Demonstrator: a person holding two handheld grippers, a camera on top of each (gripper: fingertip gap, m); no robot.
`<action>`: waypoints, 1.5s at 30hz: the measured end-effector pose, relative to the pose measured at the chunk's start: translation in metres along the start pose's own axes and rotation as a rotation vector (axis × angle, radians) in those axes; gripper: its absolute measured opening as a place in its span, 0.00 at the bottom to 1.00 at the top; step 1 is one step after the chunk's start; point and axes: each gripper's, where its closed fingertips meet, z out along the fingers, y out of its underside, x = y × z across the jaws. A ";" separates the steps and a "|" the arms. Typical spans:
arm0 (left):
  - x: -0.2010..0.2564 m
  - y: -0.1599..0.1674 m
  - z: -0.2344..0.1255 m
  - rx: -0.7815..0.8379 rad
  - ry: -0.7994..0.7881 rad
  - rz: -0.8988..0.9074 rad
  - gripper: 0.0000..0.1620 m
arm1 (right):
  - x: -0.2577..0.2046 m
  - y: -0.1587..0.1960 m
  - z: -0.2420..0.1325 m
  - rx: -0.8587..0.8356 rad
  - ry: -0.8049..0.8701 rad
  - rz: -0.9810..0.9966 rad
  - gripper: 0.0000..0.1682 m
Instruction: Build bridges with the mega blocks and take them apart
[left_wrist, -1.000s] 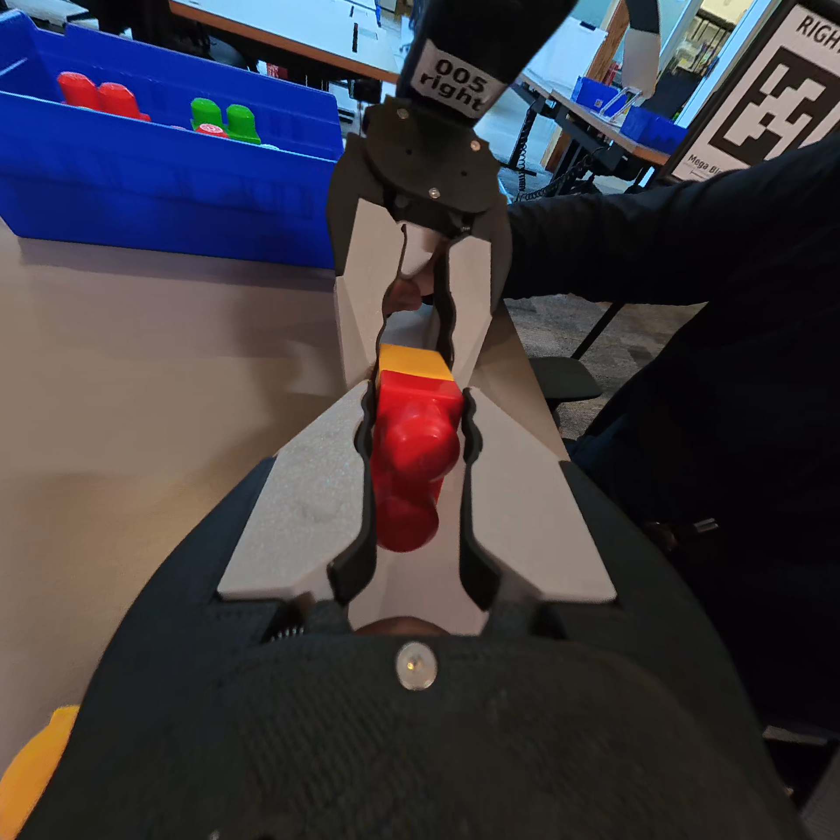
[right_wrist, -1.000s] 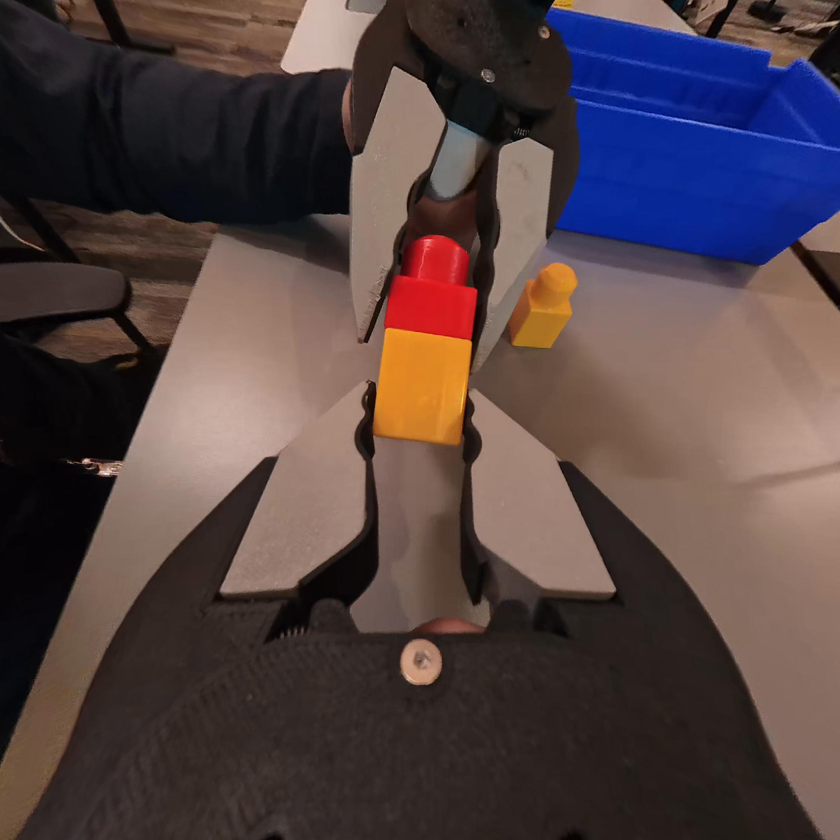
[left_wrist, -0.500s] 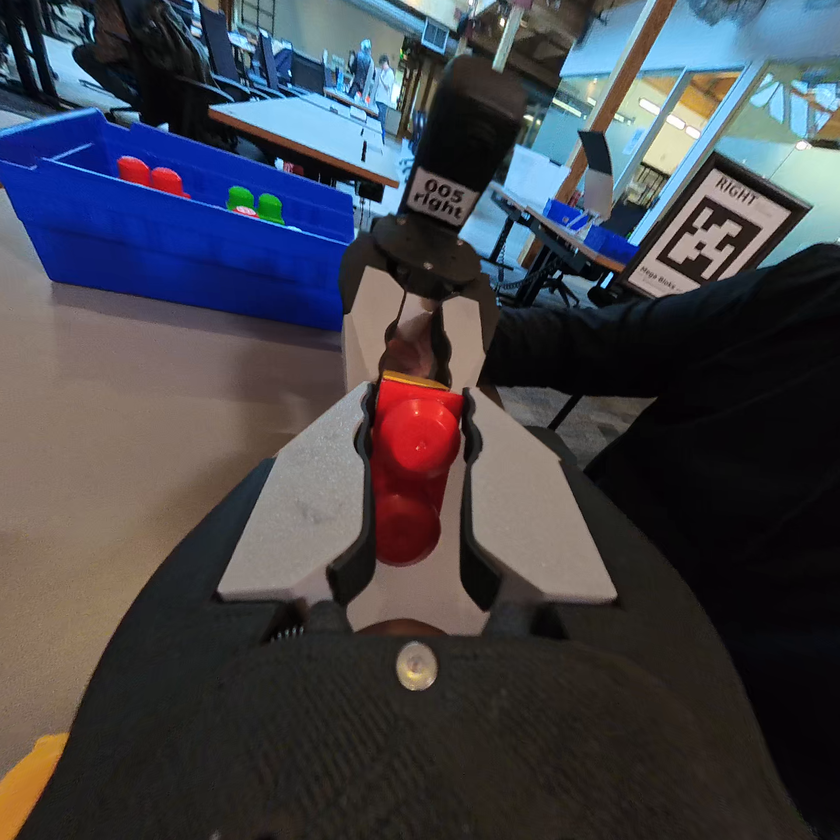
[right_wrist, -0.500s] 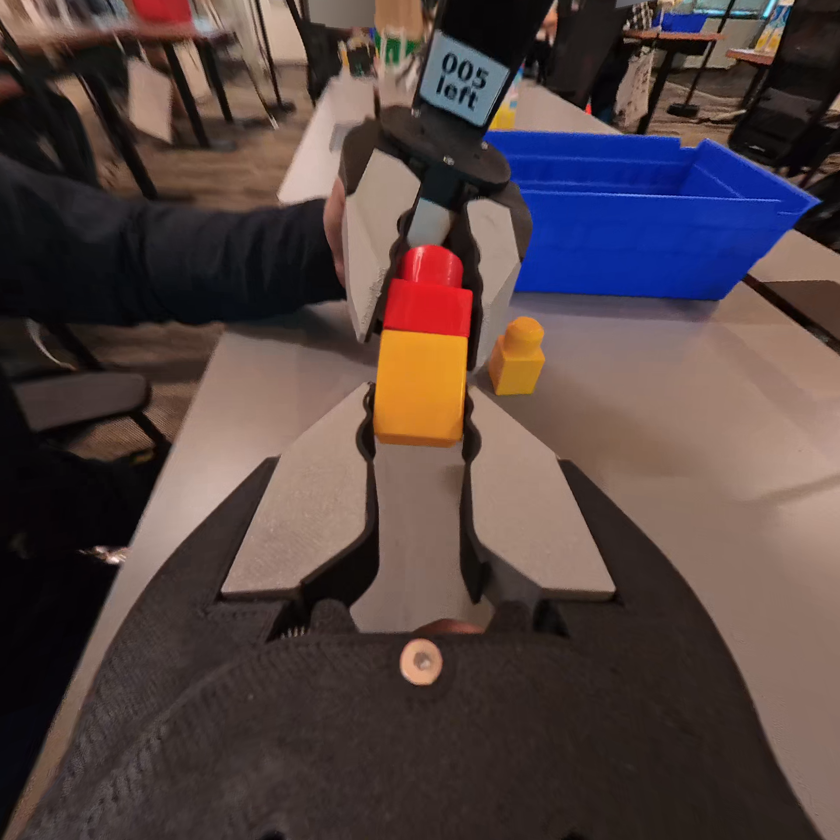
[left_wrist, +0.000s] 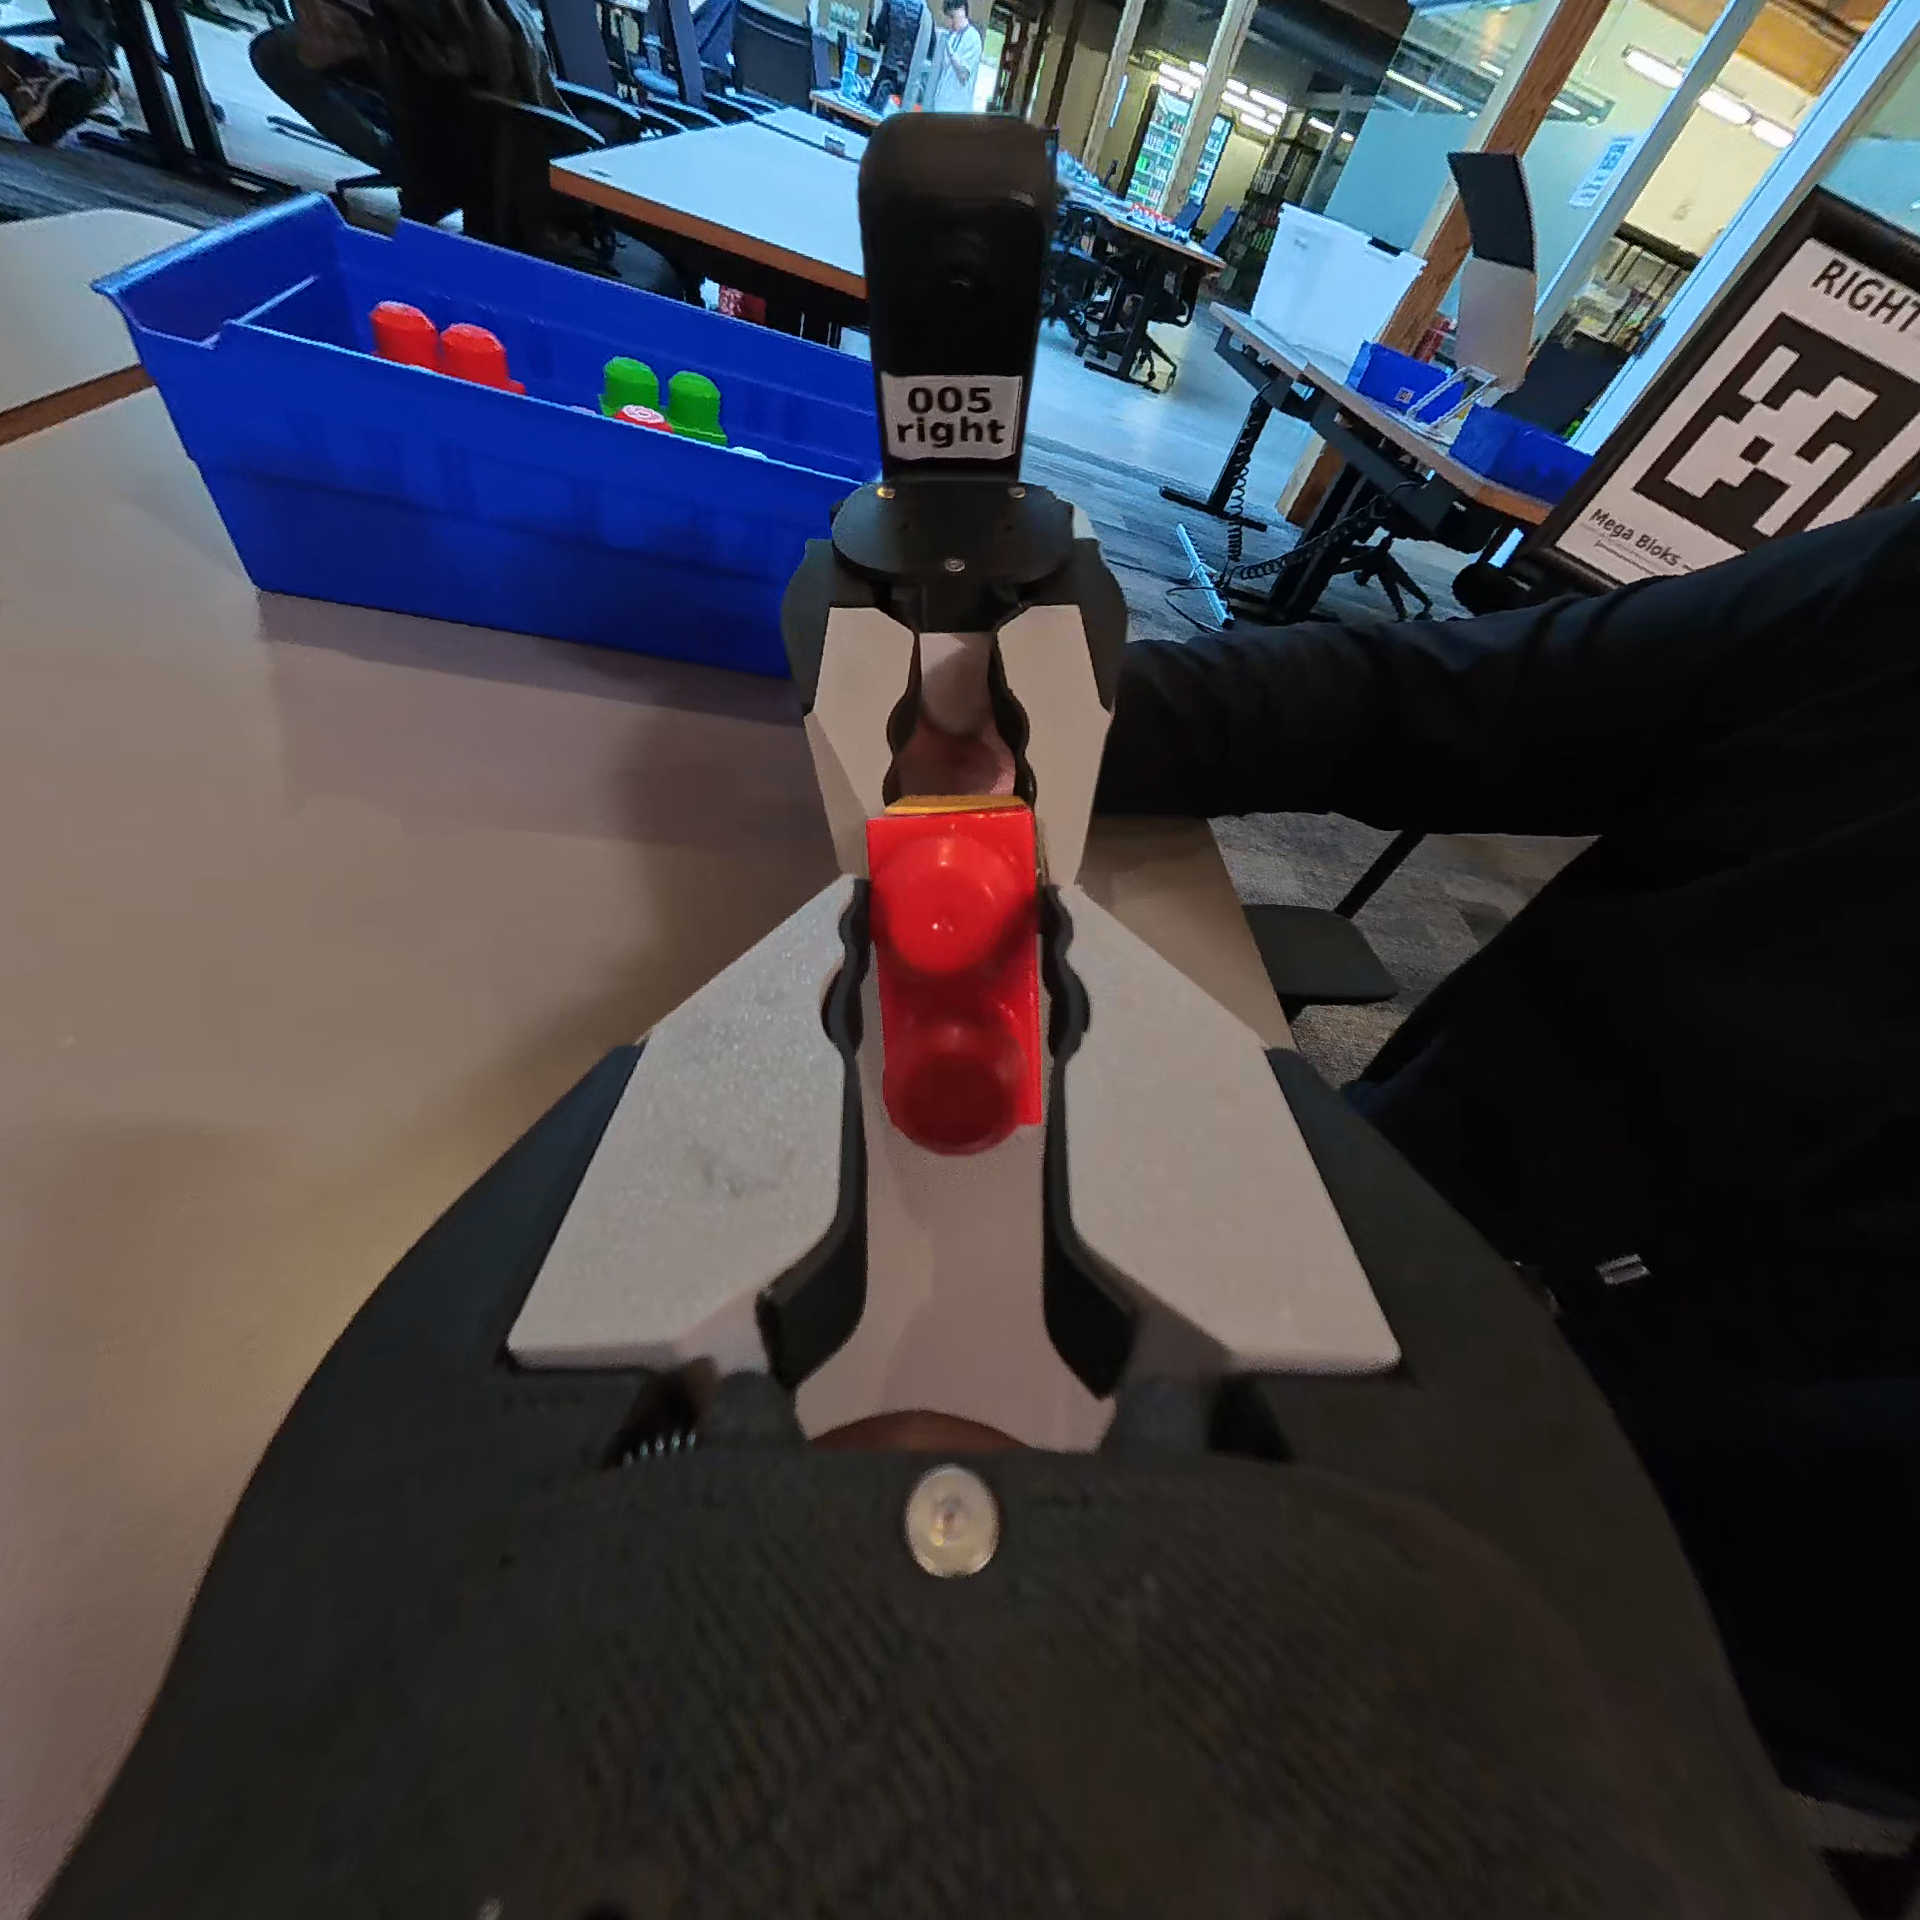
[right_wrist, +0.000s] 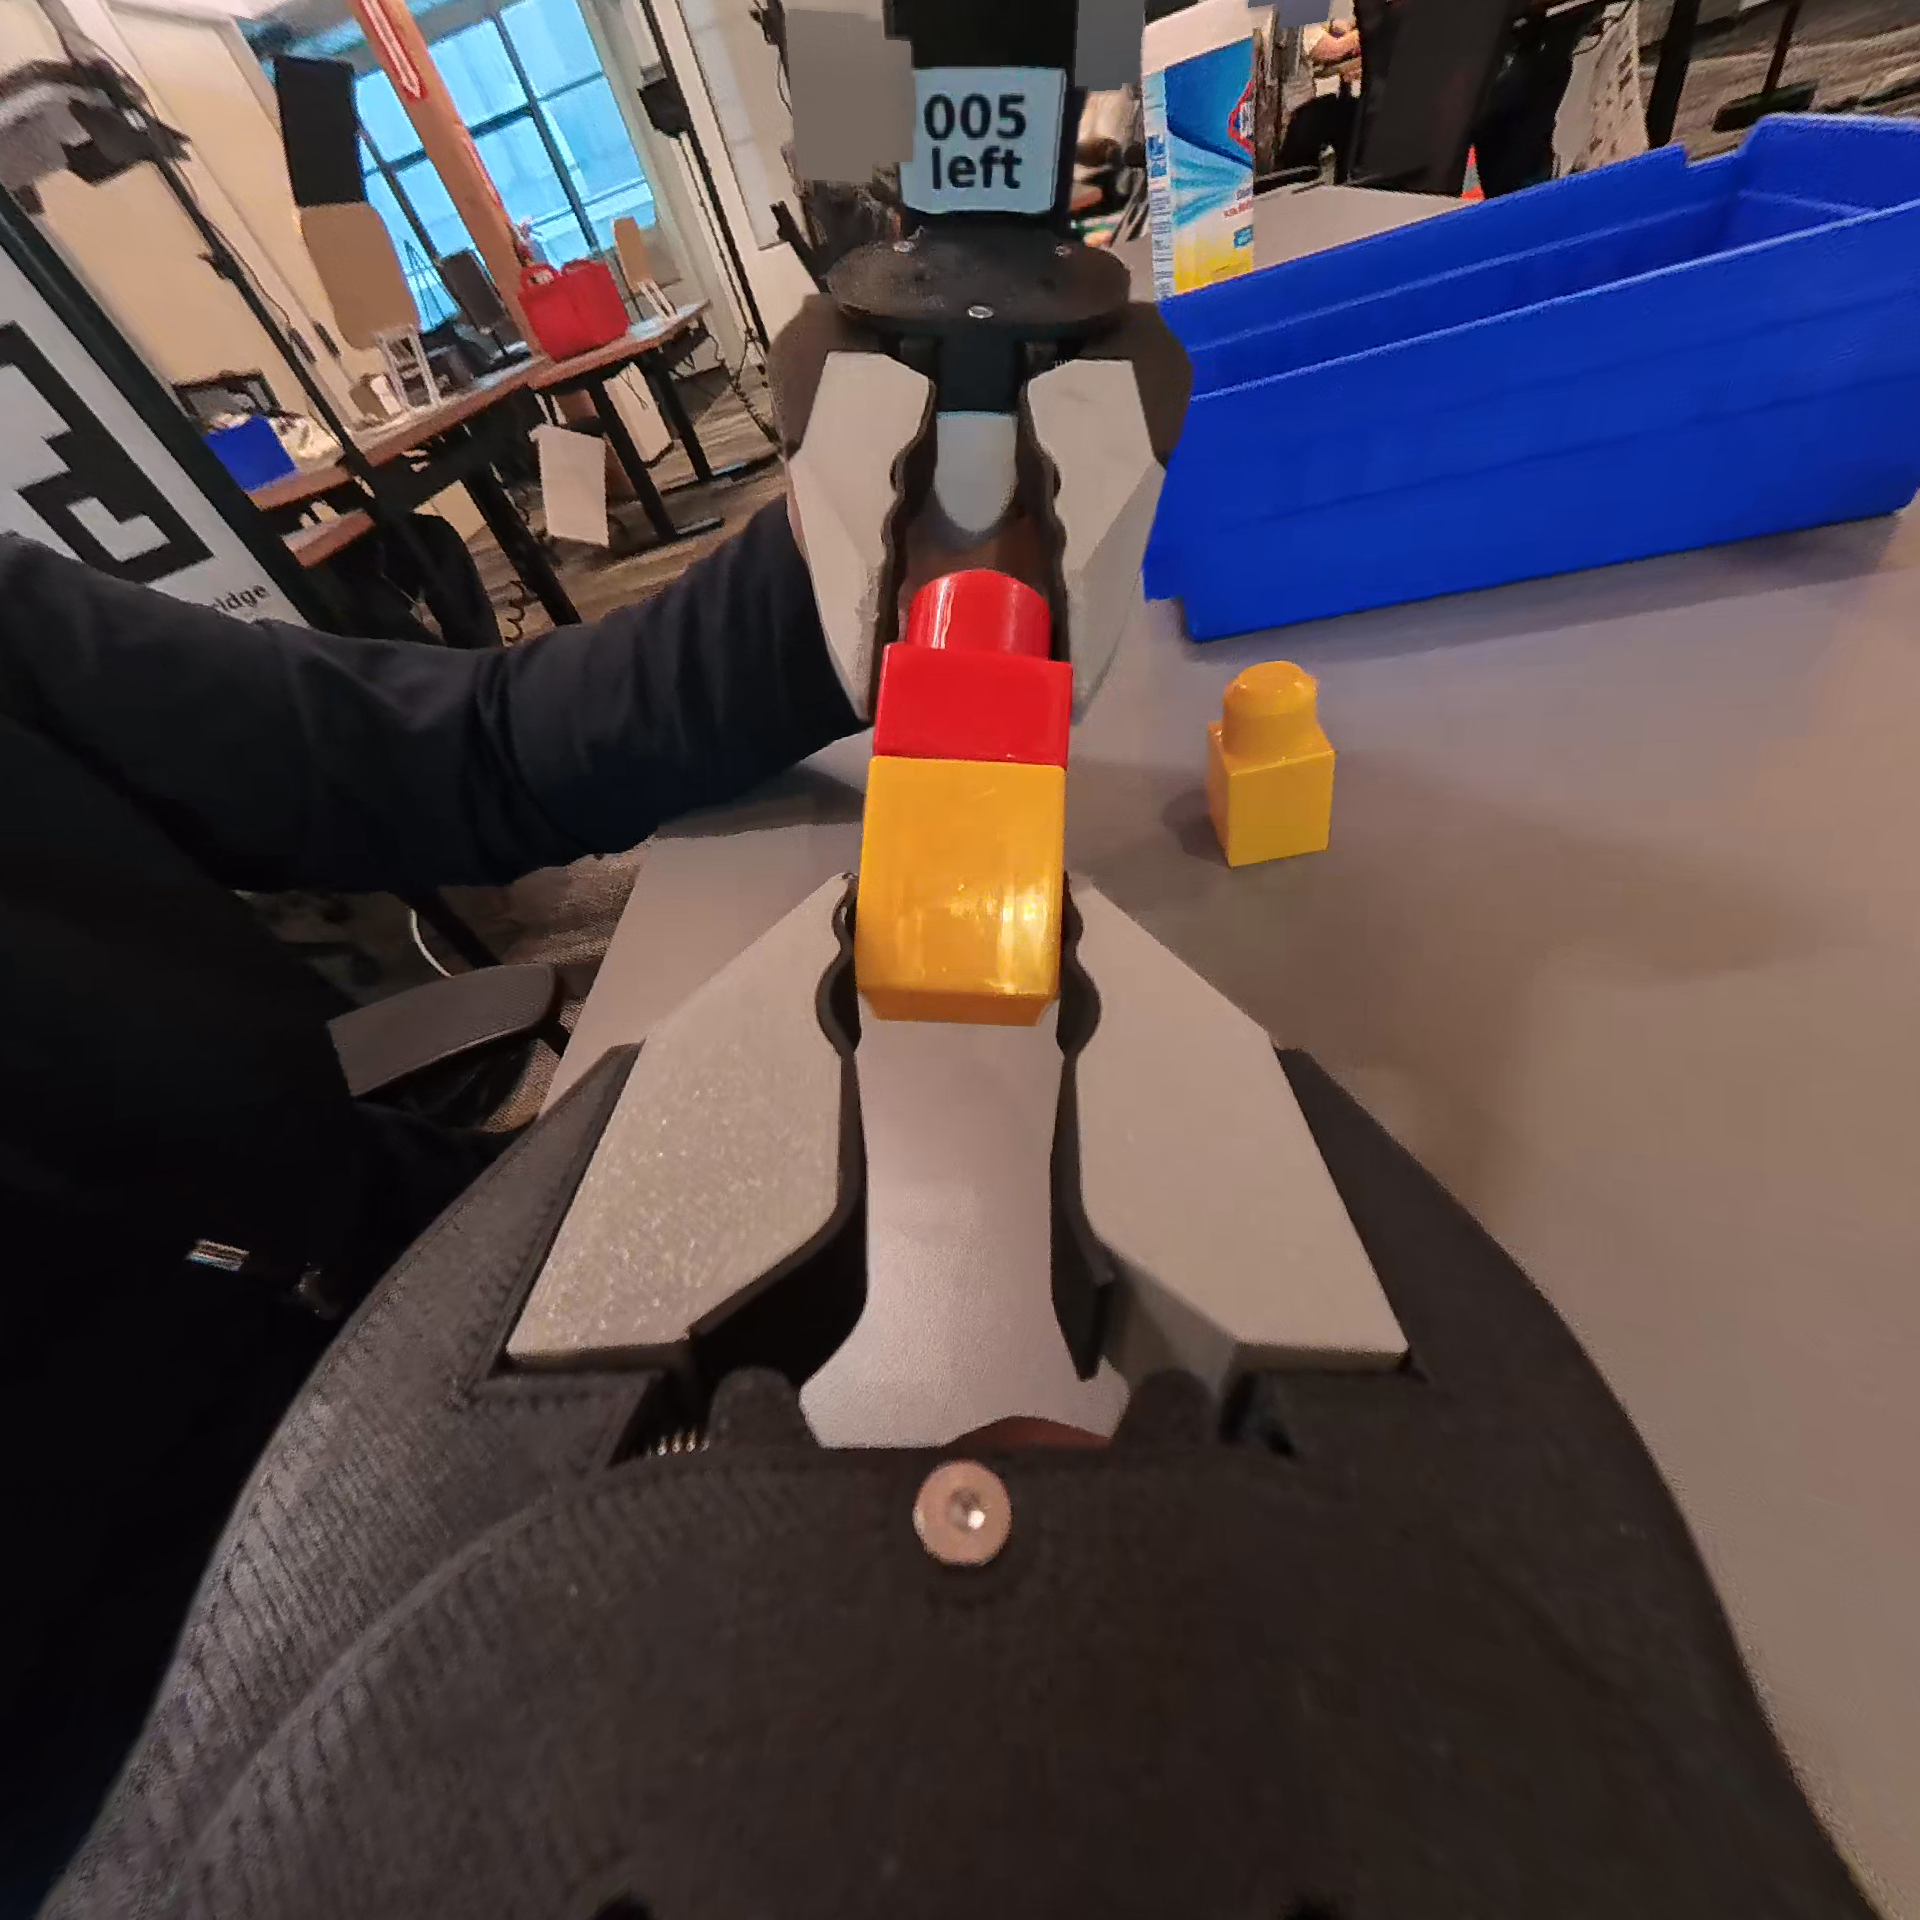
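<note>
A red two-stud block (left_wrist: 951, 977) is stuck to a yellow block (right_wrist: 961, 894), and the pair is held in the air between my two grippers. My left gripper (left_wrist: 951, 909) is shut on the red block. My right gripper (right_wrist: 956, 914) is shut on the yellow block. In the left wrist view only a thin edge of the yellow block (left_wrist: 951, 803) shows behind the red one. The grippers face each other, tip to tip. A second yellow one-stud block (right_wrist: 1270, 774) stands upright on the table (right_wrist: 1558, 987), to the right of the left gripper.
A blue bin (left_wrist: 499, 520) stands on the table (left_wrist: 364, 935) at the back left and holds red blocks (left_wrist: 436, 343) and green blocks (left_wrist: 665, 395). It also shows in the right wrist view (right_wrist: 1558, 395). A person's dark sleeve (left_wrist: 1455, 707) reaches in. The table's edge lies near the grippers. The tips of both grippers are at nearly the same place.
Both grippers have tilted up from pointing down at the table to about level, still holding the joined red and yellow blocks between them. The lone yellow block has not moved.
</note>
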 end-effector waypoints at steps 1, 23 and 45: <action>0.000 0.000 -0.002 -0.001 0.005 -0.005 0.19 | 0.000 0.002 0.000 -0.008 -0.008 0.008 0.20; -0.008 0.051 0.026 -0.253 -0.031 -0.034 0.19 | 0.008 0.023 -0.001 -0.153 0.068 -0.035 0.19; 0.001 0.052 0.032 -0.255 0.032 -0.060 0.20 | -0.001 0.026 0.001 -0.114 -0.098 0.198 0.19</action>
